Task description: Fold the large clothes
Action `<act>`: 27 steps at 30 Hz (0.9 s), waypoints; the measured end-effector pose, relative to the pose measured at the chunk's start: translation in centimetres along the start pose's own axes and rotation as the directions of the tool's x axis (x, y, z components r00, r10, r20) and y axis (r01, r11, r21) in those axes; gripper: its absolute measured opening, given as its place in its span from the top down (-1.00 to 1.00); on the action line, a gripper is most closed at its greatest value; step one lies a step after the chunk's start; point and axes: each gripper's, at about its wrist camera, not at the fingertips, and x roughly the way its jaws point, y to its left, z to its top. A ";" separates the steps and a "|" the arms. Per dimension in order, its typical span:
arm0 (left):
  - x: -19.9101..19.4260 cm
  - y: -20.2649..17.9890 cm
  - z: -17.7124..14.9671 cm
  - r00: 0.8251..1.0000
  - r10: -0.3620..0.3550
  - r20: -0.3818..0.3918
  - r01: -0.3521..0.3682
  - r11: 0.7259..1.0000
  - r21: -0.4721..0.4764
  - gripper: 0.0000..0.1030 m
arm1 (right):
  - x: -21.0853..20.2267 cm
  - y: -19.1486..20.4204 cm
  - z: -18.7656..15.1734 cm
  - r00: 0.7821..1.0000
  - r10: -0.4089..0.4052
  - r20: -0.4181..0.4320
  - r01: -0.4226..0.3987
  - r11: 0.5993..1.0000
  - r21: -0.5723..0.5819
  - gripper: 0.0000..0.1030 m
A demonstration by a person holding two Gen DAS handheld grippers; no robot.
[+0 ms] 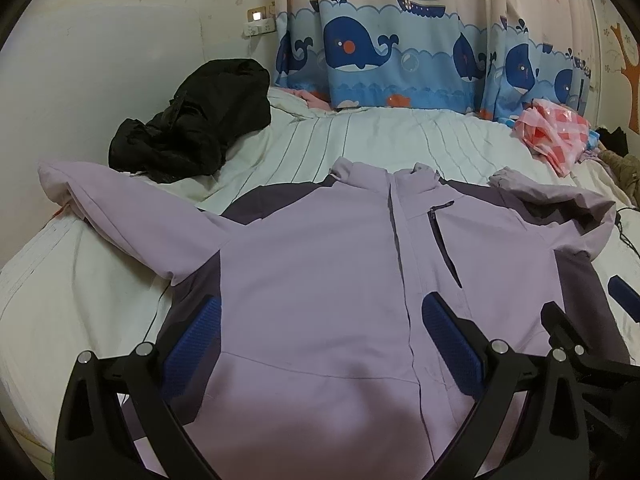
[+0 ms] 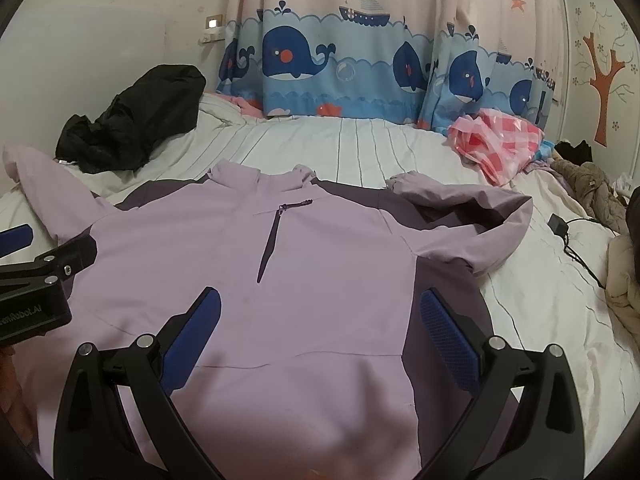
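While spread flat, jacket (image 1: 320, 280) amid bedsheet (image 1: 380, 144).

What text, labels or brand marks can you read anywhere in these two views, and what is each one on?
"AI.toboR...", mirrored and cut off by the frame edge: white lettering on the black body of the left hand-held gripper, right wrist view.
Faint pale marks on the black body of the right hand-held gripper, left wrist view: too blurred to read.
Lilac and purple zip-up jacket: no readable label.
Whale-print blue and pink curtain: pictures only, no words.
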 end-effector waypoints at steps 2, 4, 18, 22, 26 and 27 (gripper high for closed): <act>0.0 -0.1 0.0 1.000 0.002 -0.002 -0.002 1.000 0.001 -0.87 | 0.0 0.0 -0.1 1.000 0.002 -0.002 -0.002 1.000 0.001 -0.87; 0.1 -0.1 0.0 1.000 0.007 -0.004 -0.007 1.000 0.002 -0.87 | 0.1 -0.1 -0.1 1.000 0.003 -0.005 -0.003 1.000 0.002 -0.87; 0.5 -0.1 -0.1 1.000 0.019 -0.015 -0.018 1.000 0.005 -0.87 | 0.3 -0.1 -0.1 1.000 0.006 -0.005 -0.006 1.000 0.003 -0.87; 0.6 -0.1 -0.1 1.000 0.022 -0.015 -0.022 1.000 0.010 -0.88 | 0.2 -0.1 -0.1 1.000 0.007 -0.005 -0.007 1.000 0.004 -0.87; 0.5 -0.1 -0.1 1.000 0.023 -0.011 -0.023 1.000 0.011 -0.87 | 0.2 -0.1 -0.1 1.000 0.008 -0.006 -0.008 1.000 0.004 -0.87; 0.5 -0.2 -0.1 1.000 0.023 -0.010 -0.023 1.000 0.012 -0.87 | 0.2 -0.1 -0.1 1.000 0.008 -0.005 -0.008 1.000 0.004 -0.87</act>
